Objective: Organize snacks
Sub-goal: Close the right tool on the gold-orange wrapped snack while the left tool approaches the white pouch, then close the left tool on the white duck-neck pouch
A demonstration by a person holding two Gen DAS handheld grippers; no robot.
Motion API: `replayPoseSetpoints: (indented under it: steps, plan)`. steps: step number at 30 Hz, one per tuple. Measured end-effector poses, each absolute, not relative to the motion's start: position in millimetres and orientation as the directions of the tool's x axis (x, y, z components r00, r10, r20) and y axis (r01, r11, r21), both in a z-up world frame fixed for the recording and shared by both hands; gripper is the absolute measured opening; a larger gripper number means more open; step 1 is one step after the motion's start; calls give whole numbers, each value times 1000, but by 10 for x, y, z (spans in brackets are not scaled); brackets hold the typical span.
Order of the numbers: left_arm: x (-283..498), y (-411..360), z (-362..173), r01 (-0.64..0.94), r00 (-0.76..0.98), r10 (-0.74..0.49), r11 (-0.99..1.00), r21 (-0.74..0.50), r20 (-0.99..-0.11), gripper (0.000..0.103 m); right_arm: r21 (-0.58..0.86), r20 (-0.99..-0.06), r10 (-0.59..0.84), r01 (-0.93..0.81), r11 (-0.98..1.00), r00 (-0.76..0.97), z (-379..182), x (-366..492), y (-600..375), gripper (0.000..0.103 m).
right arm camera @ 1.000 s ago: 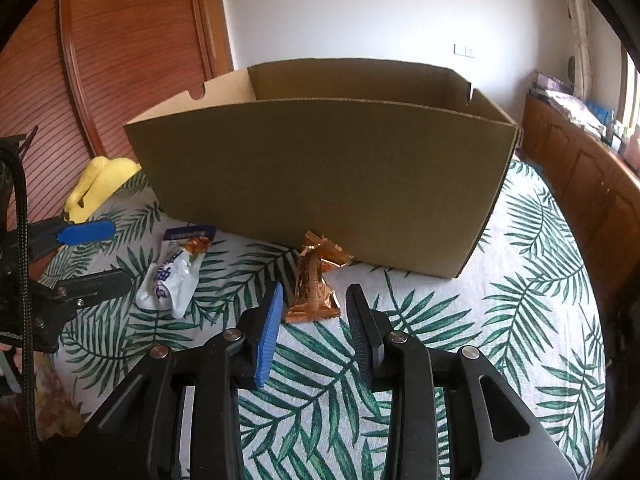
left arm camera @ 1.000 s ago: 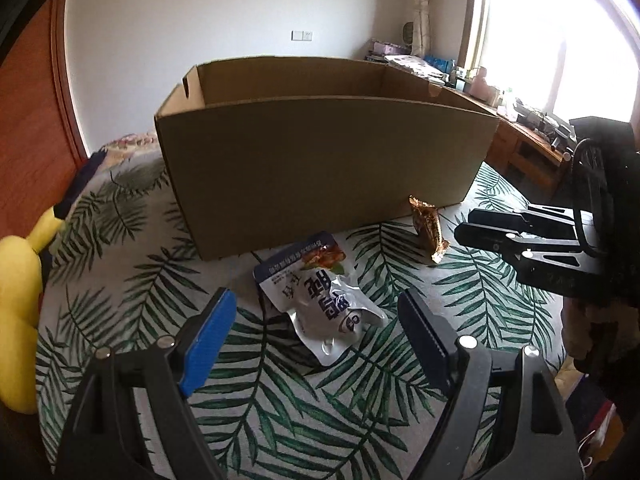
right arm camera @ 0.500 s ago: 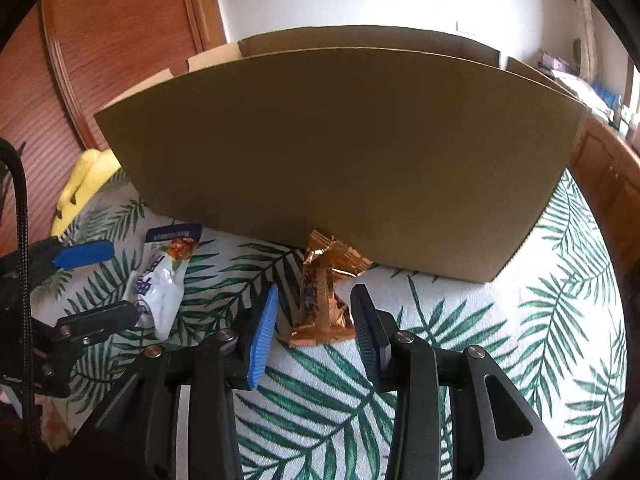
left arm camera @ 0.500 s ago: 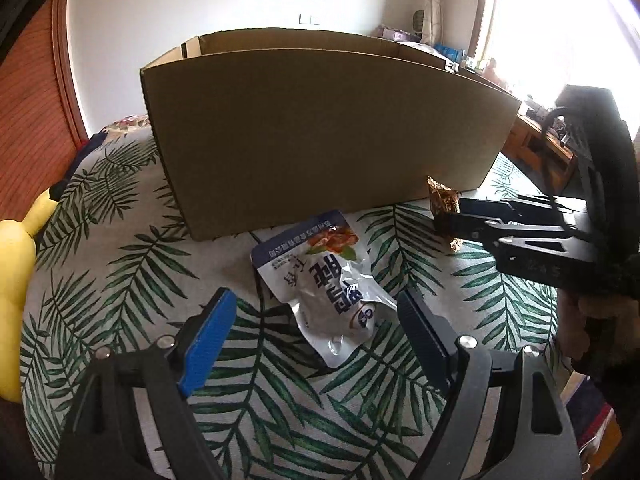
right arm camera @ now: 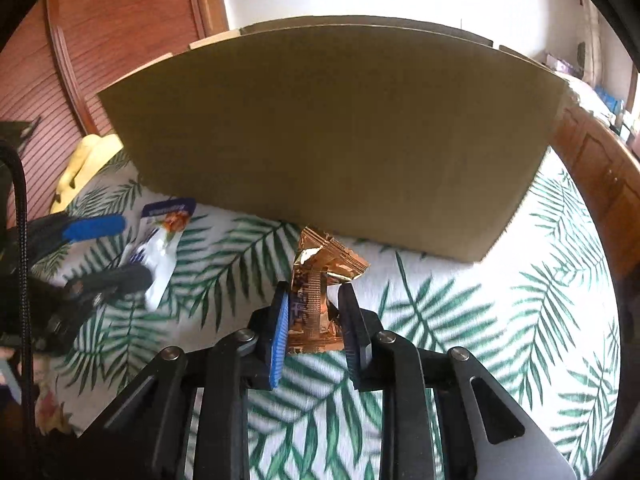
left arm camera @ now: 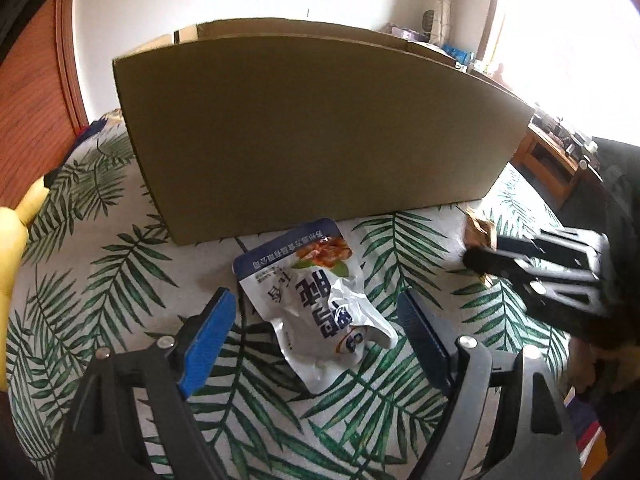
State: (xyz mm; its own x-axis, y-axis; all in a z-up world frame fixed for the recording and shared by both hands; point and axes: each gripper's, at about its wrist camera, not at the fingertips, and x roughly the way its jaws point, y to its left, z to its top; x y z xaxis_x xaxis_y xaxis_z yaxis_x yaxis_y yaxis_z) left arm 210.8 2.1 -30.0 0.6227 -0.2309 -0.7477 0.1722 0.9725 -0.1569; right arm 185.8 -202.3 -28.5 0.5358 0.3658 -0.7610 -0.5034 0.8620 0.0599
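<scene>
A white and blue snack pouch lies on the leaf-print cloth in front of a tall open cardboard box. My left gripper is open, its jaws on either side of the pouch's near end, not touching it. A gold foil snack packet lies in front of the box. My right gripper is open, with the packet's near end between its jaws. The pouch and left gripper show at the left of the right wrist view. The packet and right gripper show at the right of the left wrist view.
A yellow soft toy lies at the left edge of the cloth. Wooden panelling stands at the left, a wooden cabinet at the right. The box wall blocks the way straight ahead.
Both grippers have moved down and forward. The left jaws now flank the pouch. The right jaws now flank the gold packet, which lay ahead of them before.
</scene>
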Motion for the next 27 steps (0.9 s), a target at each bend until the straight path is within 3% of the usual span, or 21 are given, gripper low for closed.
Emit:
replayPoseSetpoints:
  steps: [9,21,24,26,27]
  plan:
    - [2289,62,-383,114,609,-209,978,-177,-765,84,15,-743,357,-519,855,566,-264,1656,-2057,23]
    - [2320,-173,-457,119,621,-138,990,-81,-771,85,42,-719,359,-478,877,595,-236,1727,-2139,23]
    - [2282,-144,-453,113,626,-126,991,-71,-769,80,26,-718,353,-483,875,600,-241,1707,-2081,23]
    - [2235,-178,-446,116,638,-117,992,-54,-761,61,18,-715,350,-485,874,605,-239,1700,-2066,23]
    - [2209,-204,-450,122,643,-118,991,-51,-756,59,16,-710,350,-483,875,611,-238,1692,-2057,23]
